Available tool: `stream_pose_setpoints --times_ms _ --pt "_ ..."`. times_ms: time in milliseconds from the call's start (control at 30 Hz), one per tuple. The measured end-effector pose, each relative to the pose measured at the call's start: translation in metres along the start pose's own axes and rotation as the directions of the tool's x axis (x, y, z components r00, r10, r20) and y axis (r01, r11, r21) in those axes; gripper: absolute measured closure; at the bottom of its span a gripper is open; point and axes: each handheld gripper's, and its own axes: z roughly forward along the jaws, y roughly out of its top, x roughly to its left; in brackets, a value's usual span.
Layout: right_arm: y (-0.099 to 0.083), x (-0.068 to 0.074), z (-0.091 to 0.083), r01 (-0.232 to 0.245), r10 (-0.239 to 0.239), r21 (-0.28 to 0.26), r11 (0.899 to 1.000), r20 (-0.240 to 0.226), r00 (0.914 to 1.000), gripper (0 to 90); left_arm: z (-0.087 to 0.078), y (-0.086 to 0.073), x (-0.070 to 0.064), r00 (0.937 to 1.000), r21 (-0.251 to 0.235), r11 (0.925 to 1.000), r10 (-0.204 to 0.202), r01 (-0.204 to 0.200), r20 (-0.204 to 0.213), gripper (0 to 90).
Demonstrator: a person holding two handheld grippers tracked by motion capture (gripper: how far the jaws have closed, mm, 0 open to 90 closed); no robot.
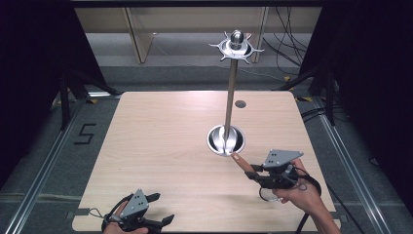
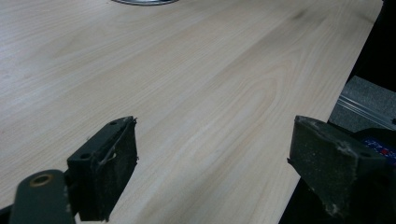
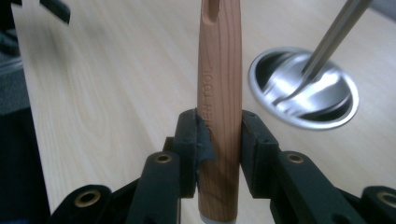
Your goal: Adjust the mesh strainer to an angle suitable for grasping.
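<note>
A wooden handle (image 3: 219, 88) with a slot near its far end is clamped between the black jaws of my right gripper (image 3: 218, 126). In the high view that handle (image 1: 240, 161) points up-left from the right gripper (image 1: 253, 173) toward the round metal base (image 1: 226, 139) of a tall stand. The stand's pole (image 1: 230, 92) rises to a ring of hooks with a ball on top (image 1: 236, 46). The base (image 3: 303, 88) lies just beyond and right of the handle. My left gripper (image 1: 163, 208) rests open at the table's front left, nothing between its pads (image 2: 108, 175).
The light wooden table (image 1: 160, 141) has a small grey disc (image 1: 240, 104) set in its far right part. Its right edge (image 2: 327, 116) drops to grey floor and a metal rail. Dark curtains and cables flank the table.
</note>
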Motion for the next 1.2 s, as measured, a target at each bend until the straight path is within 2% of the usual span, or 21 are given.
stream_pose_setpoints --times_ms 67,100,167,233,267,333,367,400,467,500,533,700,767,800,833,900,933,1100,1133,1167,1200 --pt "0.004 -0.001 -0.002 -0.021 0.021 -0.011 1.0 -0.002 0.9998 71.4 0.0 0.0 0.001 1.0 0.001 1.0 0.002 -0.002 -0.004 14.7" --pt "0.011 -0.006 -0.005 -0.019 0.019 -0.048 0.999 0.007 0.9998 71.4 0.0 0.0 0.001 1.0 0.0 1.0 0.004 -0.004 -0.004 14.7" --pt "0.014 -0.008 -0.006 -0.009 0.009 -0.058 0.998 0.002 1.0 71.4 -0.001 0.0 0.001 1.0 0.007 1.0 0.001 -0.001 -0.003 14.7" --pt "0.024 -0.011 -0.01 -0.024 0.026 -0.097 0.995 0.02 0.9994 71.4 0.0 0.0 0.001 1.0 -0.003 1.0 -0.003 0.003 0.0 14.7" --pt "0.026 -0.012 -0.011 -0.036 0.038 -0.103 0.994 0.02 0.9991 71.4 0.0 0.0 0.0 1.0 0.002 1.0 0.005 -0.005 -0.001 14.7" --pt "0.029 -0.013 -0.011 -0.025 0.027 -0.114 0.993 0.021 0.9994 71.4 0.0 0.0 0.0 1.0 0.005 1.0 0.004 -0.004 -0.002 14.7" --pt "0.032 -0.013 -0.012 -0.042 0.045 -0.123 0.992 0.023 0.9987 71.4 0.0 0.0 0.0 1.0 0.007 1.0 0.003 -0.003 -0.002 14.7" --pt "0.034 -0.016 -0.012 -0.02 0.024 -0.132 0.991 0.029 0.9993 71.4 0.001 0.0 0.0 1.0 -0.008 1.0 -0.004 0.004 0.003 14.7" --pt "0.036 -0.017 -0.012 -0.034 0.039 -0.145 0.989 0.029 0.9988 71.4 -0.001 0.0 0.0 1.0 0.012 0.9999 0.007 -0.007 -0.005 14.7" --pt "0.037 -0.018 -0.012 -0.023 0.029 -0.158 0.987 0.036 0.9989 71.4 -0.001 0.0 0.0 1.0 0.012 0.9999 0.007 -0.007 -0.005 14.7" --pt "0.038 -0.019 -0.014 -0.034 0.038 -0.138 0.99 0.026 0.9989 71.4 0.0 0.0 0.0 1.0 0.002 1.0 0.001 -0.001 -0.003 14.7" --pt "0.041 -0.023 -0.014 -0.033 0.038 -0.153 0.988 0.028 0.9989 71.4 0.0 0.0 0.0 1.0 0.004 1.0 0.007 -0.007 0.0 14.7" --pt "0.042 -0.023 -0.012 -0.05 0.058 -0.18 0.982 0.039 0.9975 71.4 0.0 0.001 0.002 0.9993 0.005 0.9993 0.036 -0.036 0.002 14.7" --pt "0.043 -0.022 -0.014 -0.057 0.062 -0.16 0.985 0.024 0.9978 71.4 0.0 0.001 0.002 0.9994 0.012 0.9993 0.035 -0.035 0.003 14.7" --pt "0.044 -0.024 -0.014 -0.041 0.047 -0.166 0.985 0.034 0.9983 71.4 0.0 0.001 0.002 0.9994 0.012 0.9993 0.035 -0.035 0.003 14.7" --pt "0.046 -0.025 -0.015 -0.053 0.062 -0.181 0.982 0.044 0.9971 71.4 0.0 0.001 0.002 0.9994 0.01 0.9993 0.035 -0.035 0.0 14.7" --pt "0.047 -0.025 -0.015 -0.046 0.056 -0.197 0.979 0.048 0.9972 71.4 0.0 0.0 0.0 0.9999 0.013 0.9999 0.011 -0.011 -0.001 14.7" --pt "0.053 -0.026 -0.018 -0.072 0.084 -0.227 0.971 0.04 0.9957 71.4 0.0 0.001 0.002 0.9992 0.011 0.9992 0.04 -0.04 0.0 14.7" --pt "0.054 -0.027 -0.02 -0.064 0.074 -0.224 0.973 0.039 0.9965 71.4 -0.001 0.001 0.002 0.9992 0.013 0.9991 0.041 -0.041 0.001 14.7" --pt "0.057 -0.029 -0.02 -0.062 0.075 -0.251 0.966 0.043 0.9962 71.4 0.0 0.0 0.002 0.9996 0.001 0.9996 0.029 -0.029 0.005 14.7" --pt "0.058 -0.029 -0.022 -0.071 0.087 -0.254 0.965 0.051 0.9949 71.4 0.001 0.0 0.001 0.9997 -0.007 0.9997 0.024 -0.024 0.006 14.7"
